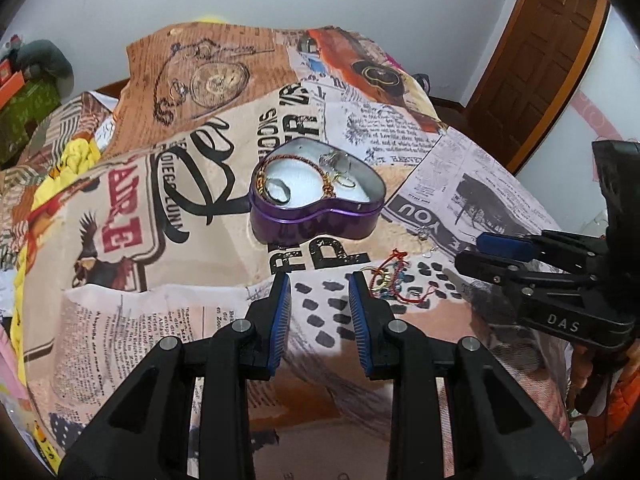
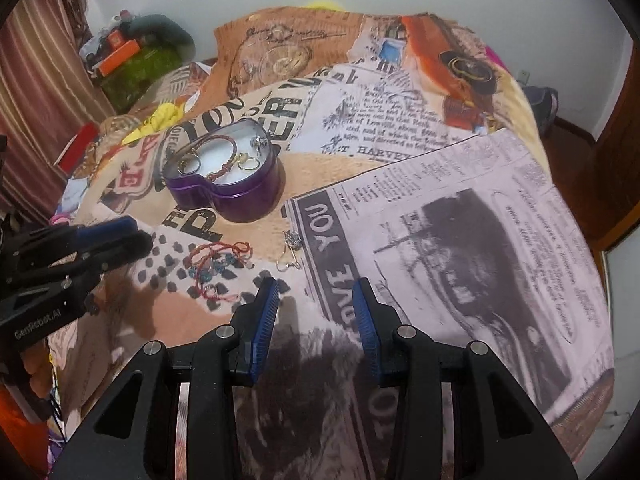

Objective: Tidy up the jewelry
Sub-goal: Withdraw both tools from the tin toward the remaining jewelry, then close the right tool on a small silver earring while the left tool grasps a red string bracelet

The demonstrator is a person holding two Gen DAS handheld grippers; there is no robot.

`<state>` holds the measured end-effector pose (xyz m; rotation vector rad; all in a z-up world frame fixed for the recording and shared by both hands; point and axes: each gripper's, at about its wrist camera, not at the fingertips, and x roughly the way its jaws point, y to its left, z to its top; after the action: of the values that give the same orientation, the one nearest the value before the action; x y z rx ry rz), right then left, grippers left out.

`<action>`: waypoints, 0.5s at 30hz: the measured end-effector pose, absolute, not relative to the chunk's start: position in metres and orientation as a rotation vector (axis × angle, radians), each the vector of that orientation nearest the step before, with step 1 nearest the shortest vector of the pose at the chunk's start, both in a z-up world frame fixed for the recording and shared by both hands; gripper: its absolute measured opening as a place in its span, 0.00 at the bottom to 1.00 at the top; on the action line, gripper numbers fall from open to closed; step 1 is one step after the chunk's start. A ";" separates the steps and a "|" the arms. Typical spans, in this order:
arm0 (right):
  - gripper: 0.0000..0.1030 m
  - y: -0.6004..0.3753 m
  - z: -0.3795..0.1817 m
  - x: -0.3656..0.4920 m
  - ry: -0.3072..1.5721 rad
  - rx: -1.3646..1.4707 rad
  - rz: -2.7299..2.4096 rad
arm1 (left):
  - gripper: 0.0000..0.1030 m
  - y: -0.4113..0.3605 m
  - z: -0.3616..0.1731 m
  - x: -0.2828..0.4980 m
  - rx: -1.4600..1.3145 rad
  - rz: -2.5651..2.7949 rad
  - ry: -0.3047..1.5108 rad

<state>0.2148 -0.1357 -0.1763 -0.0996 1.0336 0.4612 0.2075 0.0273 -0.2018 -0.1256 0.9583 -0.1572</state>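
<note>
A purple heart-shaped tin [image 1: 316, 216] [image 2: 224, 196] stands open on the printed bedspread, holding a gold and red bracelet [image 1: 326, 182] and several rings [image 2: 192, 166]. Red string bracelets with blue beads [image 1: 390, 280] [image 2: 218, 264] lie loose in front of the tin. Silver earrings [image 2: 292, 248] [image 1: 424, 236] lie to their right. My left gripper [image 1: 320, 284] is open and empty, just left of the loose bracelets. My right gripper [image 2: 316, 288] is open and empty, just below the earrings. Each gripper shows at the edge of the other's view.
The bedspread [image 1: 160, 184] covers a bed and falls away at the edges. A wooden door [image 1: 540, 60] stands at the right. Boxes and clutter [image 2: 124, 60] lie at the far left by a striped curtain [image 2: 36, 92].
</note>
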 end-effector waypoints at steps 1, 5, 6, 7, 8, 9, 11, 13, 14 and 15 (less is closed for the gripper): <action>0.34 -0.134 -0.177 0.216 1.035 -0.099 0.467 | 0.28 0.028 -0.204 0.209 -0.129 -0.158 0.963; 0.34 -0.125 -0.181 0.224 1.037 -0.107 0.491 | 0.28 0.029 -0.212 0.215 -0.139 -0.166 0.979; 0.34 -0.123 -0.182 0.226 1.040 -0.114 0.494 | 0.28 0.029 -0.213 0.216 -0.142 -0.170 0.982; 0.34 -0.121 -0.183 0.228 1.039 -0.118 0.494 | 0.28 0.029 -0.215 0.217 -0.145 -0.174 0.983; 0.34 -0.119 -0.184 0.230 1.035 -0.126 0.494 | 0.28 0.029 -0.215 0.217 -0.145 -0.176 0.983; 0.33 -0.116 -0.185 0.231 1.034 -0.139 0.494 | 0.28 0.029 -0.216 0.218 -0.146 -0.178 0.983; 0.26 -0.112 -0.188 0.232 1.031 -0.171 0.492 | 0.28 0.029 -0.217 0.218 -0.150 -0.182 0.982; 0.18 -0.109 -0.189 0.233 1.023 -0.198 0.490 | 0.28 0.030 -0.217 0.219 -0.156 -0.185 0.982; 0.15 -0.109 -0.189 0.233 1.018 -0.210 0.489 | 0.28 0.030 -0.217 0.219 -0.158 -0.187 0.981; 0.09 -0.108 -0.189 0.232 1.015 -0.221 0.491 | 0.28 0.030 -0.217 0.219 -0.160 -0.189 0.981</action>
<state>0.2323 -0.1084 -0.1892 -0.2214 1.0153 0.4913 0.2191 0.0300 -0.2168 -0.1598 0.9810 -0.1889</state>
